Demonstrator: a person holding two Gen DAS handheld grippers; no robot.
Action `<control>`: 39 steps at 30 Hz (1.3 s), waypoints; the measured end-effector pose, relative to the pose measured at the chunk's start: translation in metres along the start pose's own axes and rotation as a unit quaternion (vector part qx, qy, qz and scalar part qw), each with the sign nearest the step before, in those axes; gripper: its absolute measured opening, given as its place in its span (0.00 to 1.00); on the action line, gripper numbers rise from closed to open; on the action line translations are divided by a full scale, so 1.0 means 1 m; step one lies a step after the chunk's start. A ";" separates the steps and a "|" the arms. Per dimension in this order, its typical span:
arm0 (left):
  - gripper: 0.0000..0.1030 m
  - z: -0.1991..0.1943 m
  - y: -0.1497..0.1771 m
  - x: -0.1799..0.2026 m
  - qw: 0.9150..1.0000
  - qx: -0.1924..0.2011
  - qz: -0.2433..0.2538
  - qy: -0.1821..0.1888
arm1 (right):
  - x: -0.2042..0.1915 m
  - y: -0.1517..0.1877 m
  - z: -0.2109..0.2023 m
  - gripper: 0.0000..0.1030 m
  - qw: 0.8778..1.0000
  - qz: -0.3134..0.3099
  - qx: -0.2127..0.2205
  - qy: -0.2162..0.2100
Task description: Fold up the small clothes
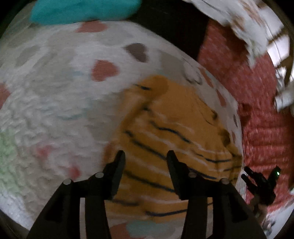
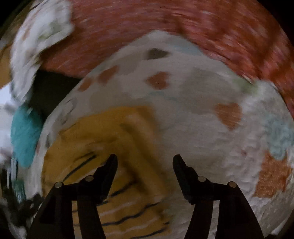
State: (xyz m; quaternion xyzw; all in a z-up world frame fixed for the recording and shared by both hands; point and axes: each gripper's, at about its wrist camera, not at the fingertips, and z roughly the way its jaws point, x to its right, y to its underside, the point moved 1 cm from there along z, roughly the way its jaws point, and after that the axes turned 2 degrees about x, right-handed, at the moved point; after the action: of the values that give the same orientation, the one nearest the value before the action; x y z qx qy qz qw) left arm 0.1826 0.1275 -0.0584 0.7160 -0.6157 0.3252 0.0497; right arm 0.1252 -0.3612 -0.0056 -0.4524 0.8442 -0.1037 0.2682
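A small mustard-yellow garment with dark and white stripes (image 1: 174,125) lies on a white fleece blanket with heart shapes (image 1: 60,95). My left gripper (image 1: 146,156) is open and empty, hovering over the garment's striped lower part. My right gripper (image 2: 145,160) is open and empty above the garment's right edge (image 2: 117,139), where the blanket (image 2: 193,119) begins. The right gripper also shows at the left wrist view's lower right (image 1: 261,180). Both views are blurred by motion.
A teal cloth (image 1: 82,11) lies beyond the blanket; it also shows at the right wrist view's left (image 2: 25,136). A red woven rug (image 1: 257,110) borders the blanket. A white patterned cloth (image 1: 251,23) lies on the rug.
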 end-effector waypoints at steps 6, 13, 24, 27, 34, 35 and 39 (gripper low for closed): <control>0.47 -0.002 0.021 -0.054 0.998 -0.021 -0.052 -0.014 | -0.159 0.033 0.024 0.65 0.976 -0.158 -0.080 -0.127; 0.58 -0.004 0.030 -0.043 0.997 -0.033 -0.054 0.043 | -0.323 0.084 0.101 0.65 0.944 -0.257 -0.159 -0.132; 0.15 0.020 0.047 -0.018 0.995 -0.083 -0.024 0.051 | -0.404 0.123 0.187 0.63 0.888 -0.398 -0.227 0.027; 0.13 0.018 0.048 -0.007 0.995 -0.076 -0.026 0.052 | -0.404 0.134 0.179 0.25 0.873 -0.445 -0.190 0.069; 0.12 -0.011 0.051 0.056 0.995 -0.021 0.019 0.098 | -0.352 0.090 0.107 0.18 0.922 -0.366 -0.123 -0.017; 0.11 -0.013 0.052 0.067 0.994 -0.016 0.029 0.101 | -0.343 0.081 0.098 0.18 0.927 -0.357 -0.115 -0.026; 0.08 -0.001 0.057 0.128 0.990 -0.021 0.069 0.118 | -0.298 0.034 0.067 0.18 0.944 -0.317 -0.082 -0.041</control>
State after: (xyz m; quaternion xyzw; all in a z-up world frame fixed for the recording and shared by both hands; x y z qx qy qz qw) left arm 0.1341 0.0057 -0.0084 0.6273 -0.6598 0.3974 0.1147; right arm 0.2713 -0.0928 0.0314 -0.7210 0.6508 -0.0957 0.2178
